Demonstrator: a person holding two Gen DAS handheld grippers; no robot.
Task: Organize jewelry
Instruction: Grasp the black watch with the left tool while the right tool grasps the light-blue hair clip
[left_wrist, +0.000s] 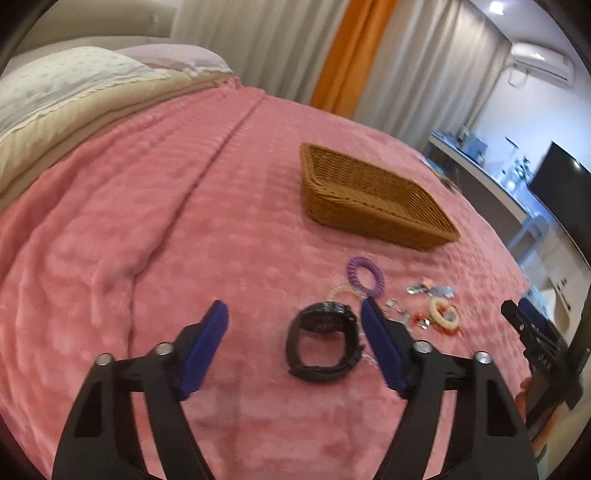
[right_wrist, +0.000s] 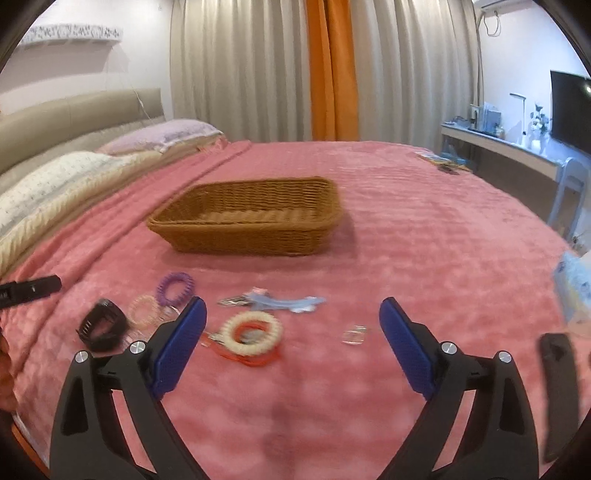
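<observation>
Jewelry is lying scattered on the pink bed (right_wrist: 406, 240) before a wicker basket (right_wrist: 247, 236): black watch (left_wrist: 323, 341), purple coil band (left_wrist: 364, 277), cream bead bracelet (right_wrist: 253, 332), possibly hair clips. Left gripper (left_wrist: 293, 332) is gaping wide around the watch; right gripper (right_wrist: 293, 332) is gaping wide, holding nothing.

Jewelry on the blanket (right_wrist: 406, 240), before the basket (right_wrist: 243, 221).
Watch (right_wrist: 101, 325) lay leftmost, coil ring (right_wrist: 175, 288) behind and right of it, bead bracelet (right_wrist: 251, 332) further right, clip (right_wrist: 354, 336) rightmost.
</observation>
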